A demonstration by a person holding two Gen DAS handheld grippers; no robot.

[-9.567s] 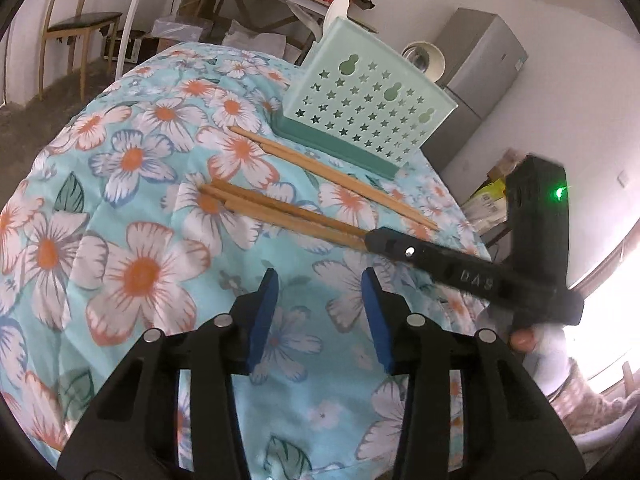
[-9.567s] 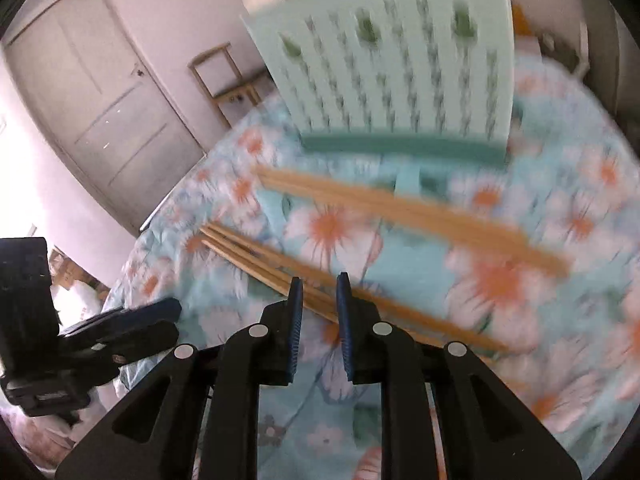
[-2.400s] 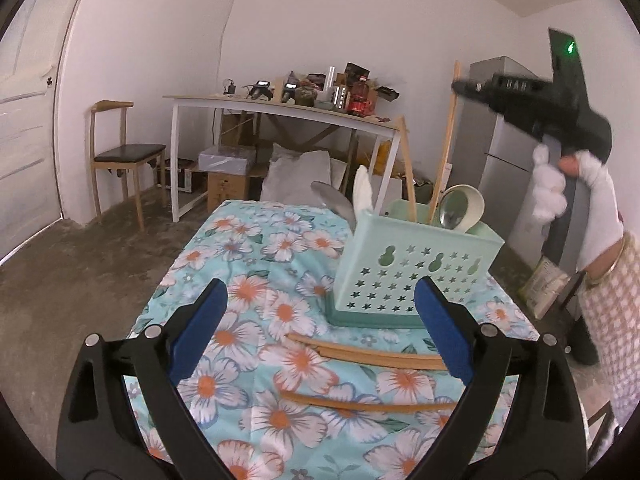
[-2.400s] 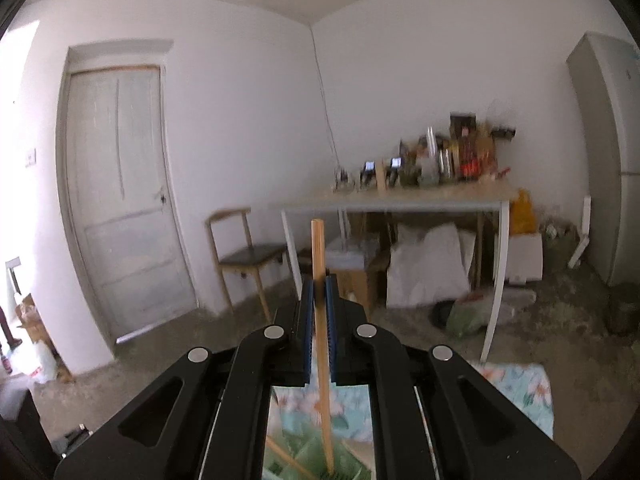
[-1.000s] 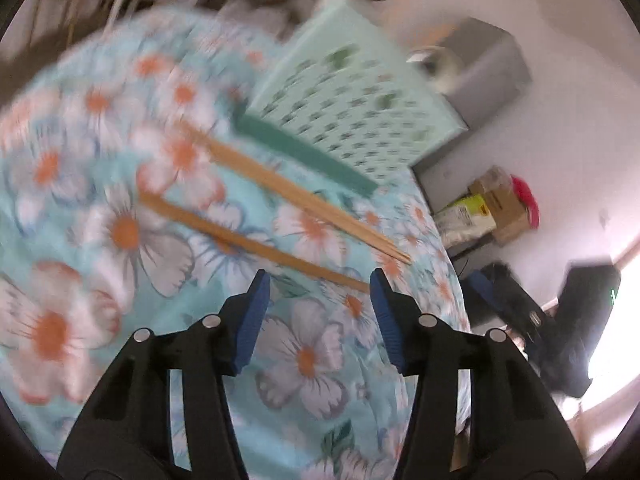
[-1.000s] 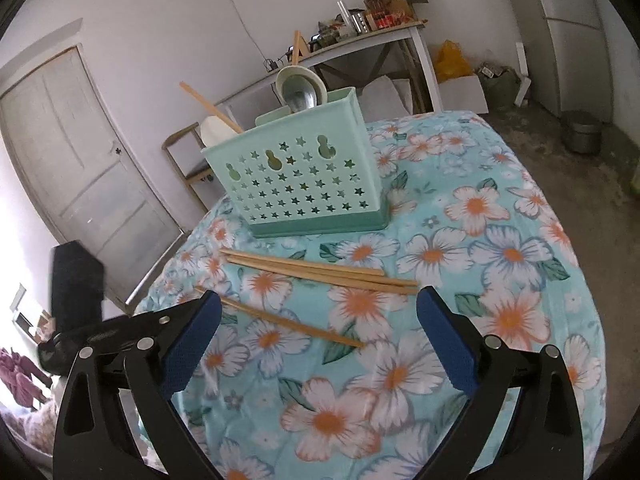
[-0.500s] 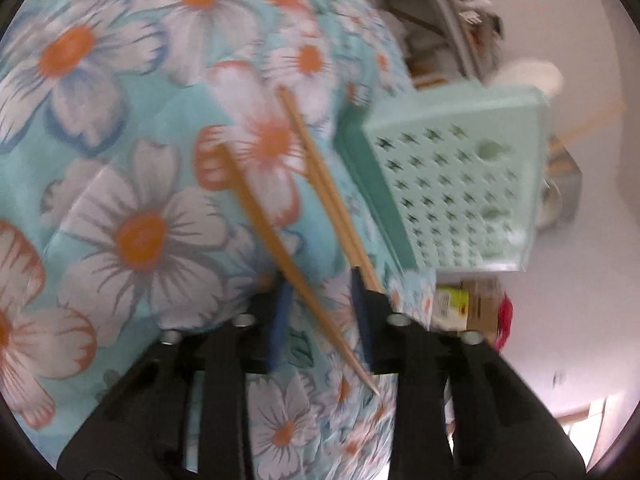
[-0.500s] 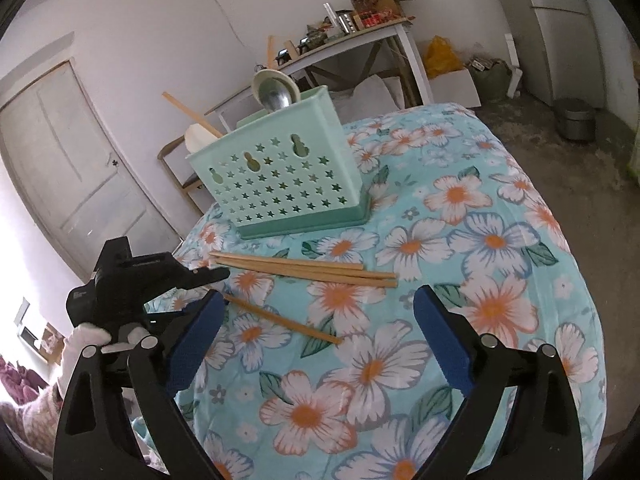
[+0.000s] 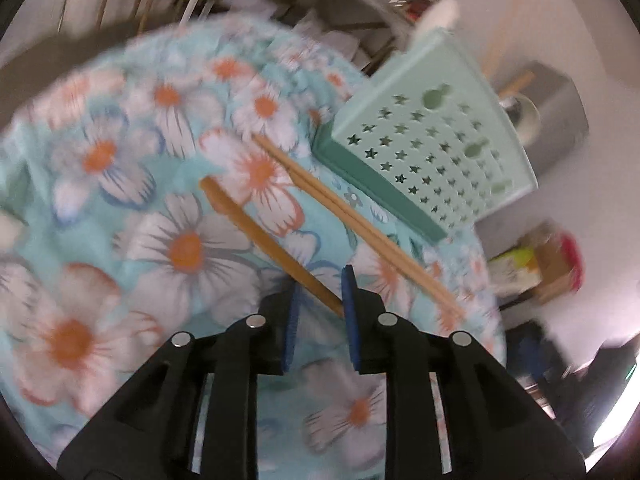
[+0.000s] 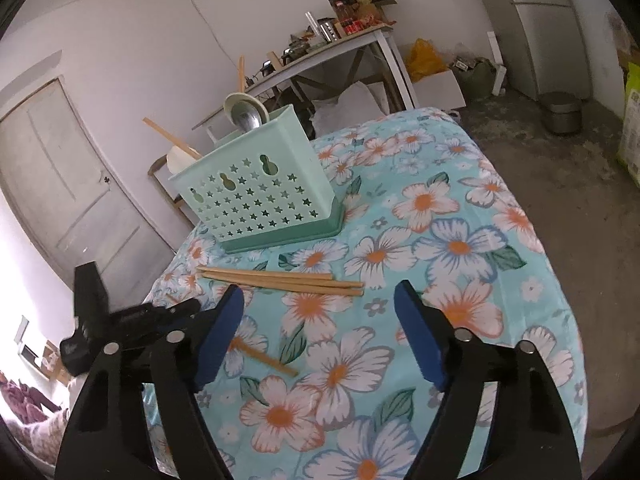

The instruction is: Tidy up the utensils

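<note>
The left black plastic gripper with blue rubber pads has a single flat wooden chopstick running between its narrowly spaced jaws, its near end against the right pad; whether both pads press on it cannot be told, and the jaws have just eased slightly apart. That chopstick's long axis runs diagonally, from the pads up and away to the far left, over a turquoise cloth printed with white and orange flowers. Just beyond it, roughly parallel, lies a pair of slim wooden chopsticks, side by side and touching. Farther back stands a mint-green plastic utensil basket pierced with star-shaped holes on a darker green base, with a metal ladle, a white spoon and wooden sticks poking out of its top. The right black gripper with blue pads hovers above the cloth with its jaws wide and nothing between them; they have just been narrowing. From its view the pair of chopsticks lies left to right in front of the basket, and the single chopstick is nearer.
</note>
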